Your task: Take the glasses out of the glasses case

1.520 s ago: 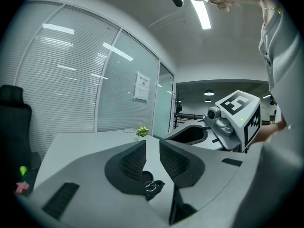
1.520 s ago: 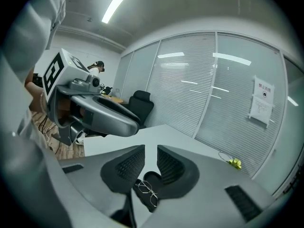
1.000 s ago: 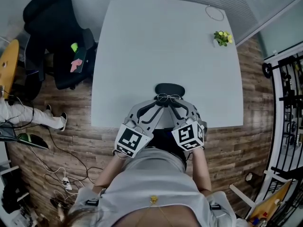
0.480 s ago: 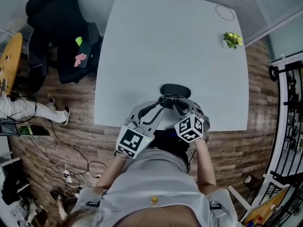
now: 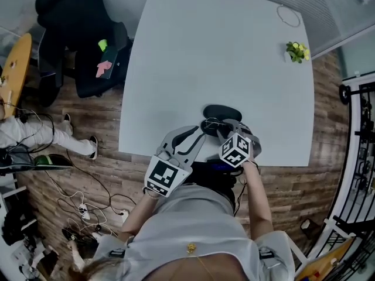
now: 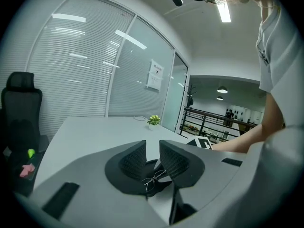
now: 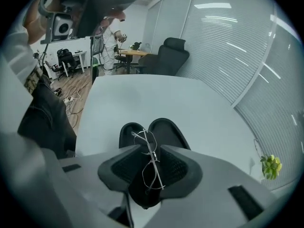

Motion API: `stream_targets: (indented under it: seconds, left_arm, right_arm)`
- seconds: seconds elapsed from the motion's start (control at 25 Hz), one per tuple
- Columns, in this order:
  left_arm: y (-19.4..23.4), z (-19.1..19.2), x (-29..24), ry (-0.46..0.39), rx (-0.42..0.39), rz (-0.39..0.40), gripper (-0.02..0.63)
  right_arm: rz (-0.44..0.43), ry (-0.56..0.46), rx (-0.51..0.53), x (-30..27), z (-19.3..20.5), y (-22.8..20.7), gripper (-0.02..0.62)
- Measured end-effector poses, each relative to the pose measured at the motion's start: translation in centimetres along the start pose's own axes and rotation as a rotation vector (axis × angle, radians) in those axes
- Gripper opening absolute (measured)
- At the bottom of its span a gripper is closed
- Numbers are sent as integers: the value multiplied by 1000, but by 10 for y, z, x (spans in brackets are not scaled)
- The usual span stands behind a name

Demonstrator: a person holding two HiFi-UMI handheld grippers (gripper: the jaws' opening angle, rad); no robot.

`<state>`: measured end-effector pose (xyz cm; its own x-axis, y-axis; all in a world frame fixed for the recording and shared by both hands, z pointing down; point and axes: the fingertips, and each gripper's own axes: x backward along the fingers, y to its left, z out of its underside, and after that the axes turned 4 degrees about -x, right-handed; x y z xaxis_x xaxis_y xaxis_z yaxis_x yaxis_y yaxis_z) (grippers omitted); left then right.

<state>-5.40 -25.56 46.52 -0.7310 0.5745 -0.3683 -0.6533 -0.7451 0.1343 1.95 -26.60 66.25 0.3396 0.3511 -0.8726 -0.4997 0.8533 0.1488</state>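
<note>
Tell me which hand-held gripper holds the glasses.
The right hand-held gripper: the glasses are gripped between its jaws. The left hand-held gripper has its jaws apart, gripping nothing.

Your right gripper is clamping the glasses, with the pads pressing on the thin wire frame near the bridge. One lens is sticking out past the claw tips. The other is sitting back between the pads, toward the claw's base. The black glasses case is lying open just ahead of the tips, with the forward lens hanging over it. The case is resting on the white table. Far ahead of the claw, a black office chair is standing at the table's end. Well off to the claw's right, a small plant is sitting on the table.
</note>
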Motion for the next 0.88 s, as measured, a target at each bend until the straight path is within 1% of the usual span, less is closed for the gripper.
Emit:
stream_targets:
  seconds: [0.4, 0.48, 0.56, 0.64, 0.68, 0.88]
  left_arm:
    - [12, 0, 1, 4, 16, -33, 92]
    - [15, 1, 1, 5, 18, -39, 92]
    - [17, 1, 1, 5, 19, -42, 92]
    - [17, 1, 0, 4, 20, -42, 92]
    - [17, 1, -1, 3, 19, -42, 92]
    - [12, -1, -3, -1, 14, -32, 92]
  right_arm:
    - [-143, 104, 52, -41, 18, 0, 135]
    - [-161, 89, 34, -45, 17, -1, 109]
    - [-175, 72, 28, -46, 16, -2, 106]
    - [-186, 68, 53, -46, 17, 0, 98]
    - [-188, 68, 67, -46, 17, 1, 69]
    - [-160, 63, 106, -43, 18, 0, 54]
